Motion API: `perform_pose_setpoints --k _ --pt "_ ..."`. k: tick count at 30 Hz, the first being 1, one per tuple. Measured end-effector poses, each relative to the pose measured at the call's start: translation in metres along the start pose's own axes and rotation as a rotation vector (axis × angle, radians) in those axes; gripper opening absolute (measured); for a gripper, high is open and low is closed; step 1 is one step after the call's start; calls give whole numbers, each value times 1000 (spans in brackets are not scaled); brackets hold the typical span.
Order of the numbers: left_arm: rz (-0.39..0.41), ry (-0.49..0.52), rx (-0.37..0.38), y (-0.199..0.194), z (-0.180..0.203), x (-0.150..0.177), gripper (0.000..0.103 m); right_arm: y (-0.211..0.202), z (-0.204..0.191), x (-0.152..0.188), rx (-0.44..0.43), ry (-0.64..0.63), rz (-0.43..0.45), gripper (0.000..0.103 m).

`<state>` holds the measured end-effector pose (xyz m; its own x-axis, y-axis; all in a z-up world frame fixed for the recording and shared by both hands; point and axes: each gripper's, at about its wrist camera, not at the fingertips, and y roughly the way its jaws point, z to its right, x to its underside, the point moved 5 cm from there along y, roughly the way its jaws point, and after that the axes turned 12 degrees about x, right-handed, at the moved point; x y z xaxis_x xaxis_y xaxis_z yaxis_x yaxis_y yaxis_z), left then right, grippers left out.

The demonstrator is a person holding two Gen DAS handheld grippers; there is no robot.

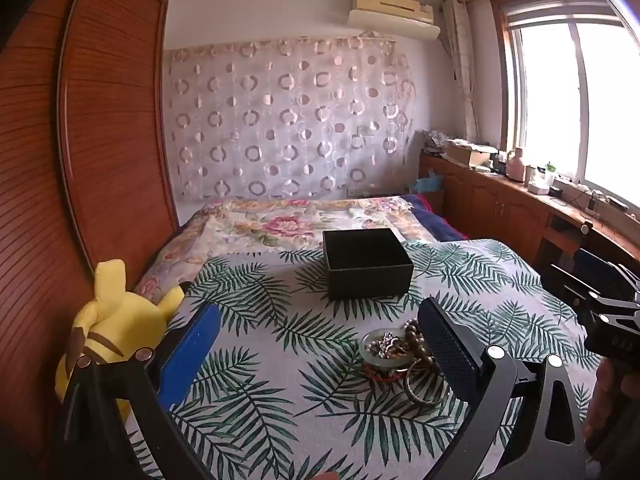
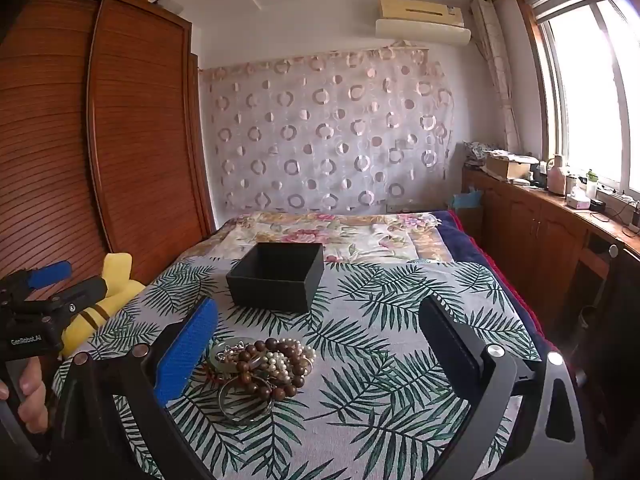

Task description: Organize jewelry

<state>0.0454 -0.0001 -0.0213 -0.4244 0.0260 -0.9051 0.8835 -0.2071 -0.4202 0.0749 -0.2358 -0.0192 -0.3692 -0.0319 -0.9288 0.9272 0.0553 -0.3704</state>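
A pile of jewelry (image 2: 264, 368) lies on the leaf-print cloth: brown wooden beads, white pearls, metal bangles and a small glass dish. It also shows in the left wrist view (image 1: 394, 354), partly behind my left gripper's right finger. An open, empty black box (image 2: 278, 274) stands beyond it, also in the left wrist view (image 1: 366, 262). My left gripper (image 1: 320, 348) is open, hovering left of the pile. My right gripper (image 2: 320, 344) is open, with the pile between its fingers, nearer the blue left pad (image 2: 188, 352).
The leaf-print cloth (image 2: 380, 360) covers the bed's near part, a floral quilt (image 2: 340, 232) lies beyond. A yellow plush toy (image 1: 116, 328) sits at the left edge beside a wooden wardrobe (image 1: 80, 160). A cluttered wooden cabinet (image 2: 560, 216) runs under the window at right.
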Motion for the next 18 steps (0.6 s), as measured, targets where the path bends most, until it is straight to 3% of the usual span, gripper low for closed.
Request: perform_pose_setpoints --k 18 --pt "2 -2 0 0 0 0 96 0 -1 0 -1 -2 -5 101"
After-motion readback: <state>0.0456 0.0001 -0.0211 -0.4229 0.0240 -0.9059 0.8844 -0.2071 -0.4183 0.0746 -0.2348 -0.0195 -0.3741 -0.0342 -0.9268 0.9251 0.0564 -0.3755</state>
